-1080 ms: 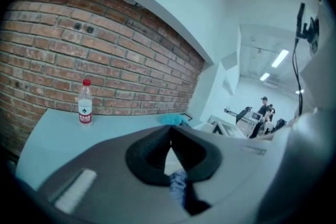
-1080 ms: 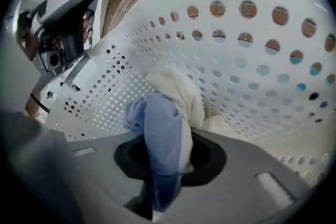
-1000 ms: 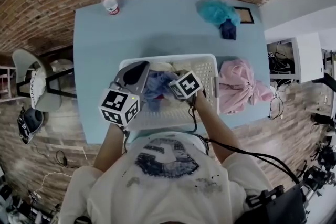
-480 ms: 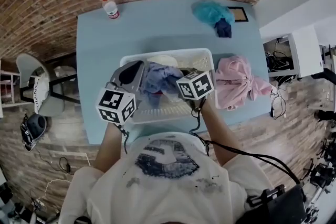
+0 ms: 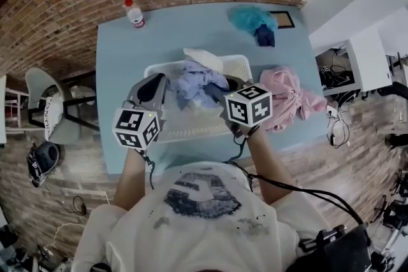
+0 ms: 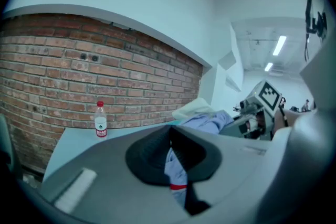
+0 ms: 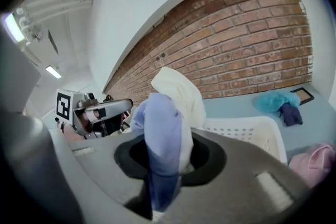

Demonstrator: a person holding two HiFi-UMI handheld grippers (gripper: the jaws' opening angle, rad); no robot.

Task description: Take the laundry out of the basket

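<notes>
Laundry [image 5: 201, 83], a blue cloth, hangs over the basket [image 5: 191, 129] in head view, strung 9-to-3 between my left gripper [image 5: 162, 89] and right gripper [image 5: 224, 93], both about equally near. Left gripper view: jaws pressed tight on its red-trimmed edge, cloth running off toward 1 o'clock. Right gripper view: jaws pinch a blue fold, cream piece [image 7: 181, 92] at 12 behind.
</notes>
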